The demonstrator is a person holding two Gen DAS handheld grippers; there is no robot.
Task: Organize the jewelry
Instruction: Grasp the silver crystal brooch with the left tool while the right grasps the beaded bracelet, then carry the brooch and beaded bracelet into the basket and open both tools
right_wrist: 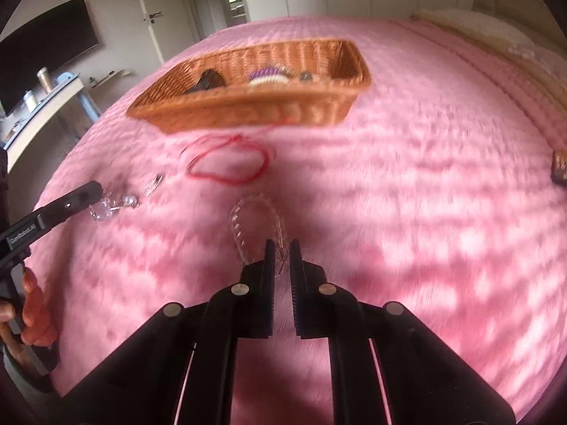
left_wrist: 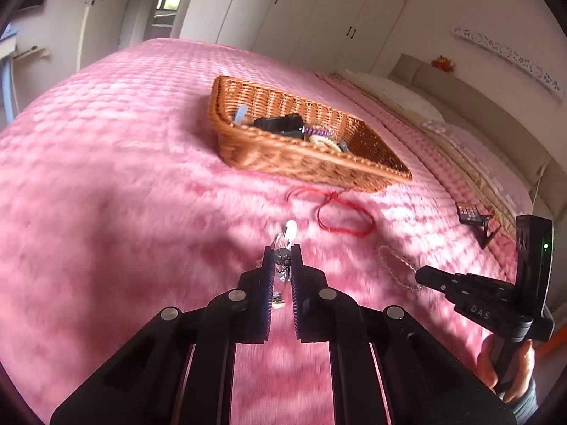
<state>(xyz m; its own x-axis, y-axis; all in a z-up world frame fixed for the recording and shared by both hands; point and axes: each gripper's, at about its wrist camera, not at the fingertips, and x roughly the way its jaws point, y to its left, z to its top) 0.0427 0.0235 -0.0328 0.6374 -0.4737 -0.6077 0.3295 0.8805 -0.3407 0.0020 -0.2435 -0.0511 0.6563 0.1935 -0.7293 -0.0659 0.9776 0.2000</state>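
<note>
Left gripper (left_wrist: 282,260) is clamped on a clear crystal piece (left_wrist: 283,248), right gripper (right_wrist: 281,258) pinched on a clear bead bracelet (right_wrist: 255,219), both just over the pink bedspread (left_wrist: 106,177). Red cord (right_wrist: 226,163) lies loose beyond, then the basket (right_wrist: 248,109) with more jewelry inside
</note>
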